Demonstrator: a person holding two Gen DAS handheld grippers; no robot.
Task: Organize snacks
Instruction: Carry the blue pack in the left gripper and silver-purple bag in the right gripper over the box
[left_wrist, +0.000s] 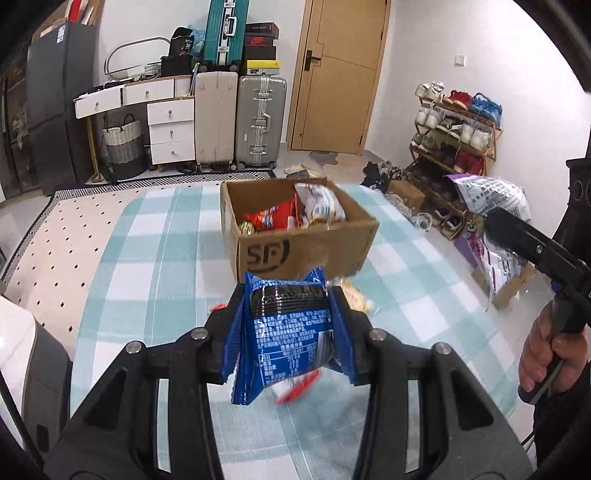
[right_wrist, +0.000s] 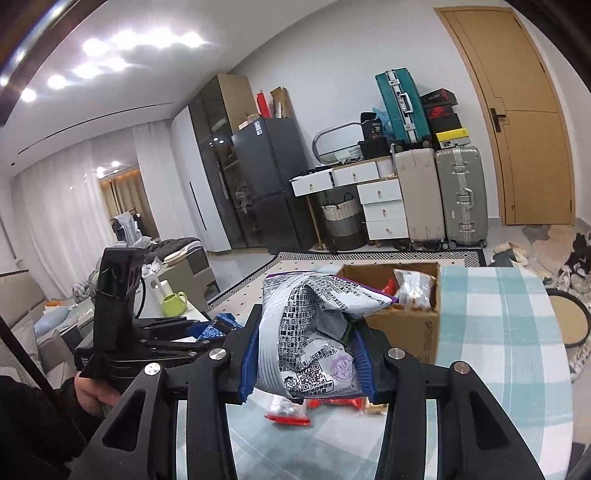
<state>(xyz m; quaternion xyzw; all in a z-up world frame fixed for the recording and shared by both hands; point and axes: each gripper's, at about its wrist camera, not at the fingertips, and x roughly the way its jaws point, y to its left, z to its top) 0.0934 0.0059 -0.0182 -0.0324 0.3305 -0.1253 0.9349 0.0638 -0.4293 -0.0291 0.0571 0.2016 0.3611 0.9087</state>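
Note:
An open cardboard box (left_wrist: 303, 247) marked SF stands on the checked table and holds several snack packs; it also shows in the right wrist view (right_wrist: 410, 328). My left gripper (left_wrist: 290, 325) is shut on a blue snack pack (left_wrist: 288, 332), held above the table just in front of the box. My right gripper (right_wrist: 306, 354) is shut on a silver and purple snack bag (right_wrist: 314, 332), held in the air to the right of the box; the bag also shows in the left wrist view (left_wrist: 495, 206). The left gripper shows at the left of the right wrist view (right_wrist: 210, 328).
Loose snacks lie on the checked tablecloth (left_wrist: 166, 258): a red pack (right_wrist: 288, 415) below my right gripper and a pale pack (left_wrist: 354, 299) by the box. A round stool (right_wrist: 569, 321) stands right of the table. A shoe rack (left_wrist: 458, 129) stands beyond.

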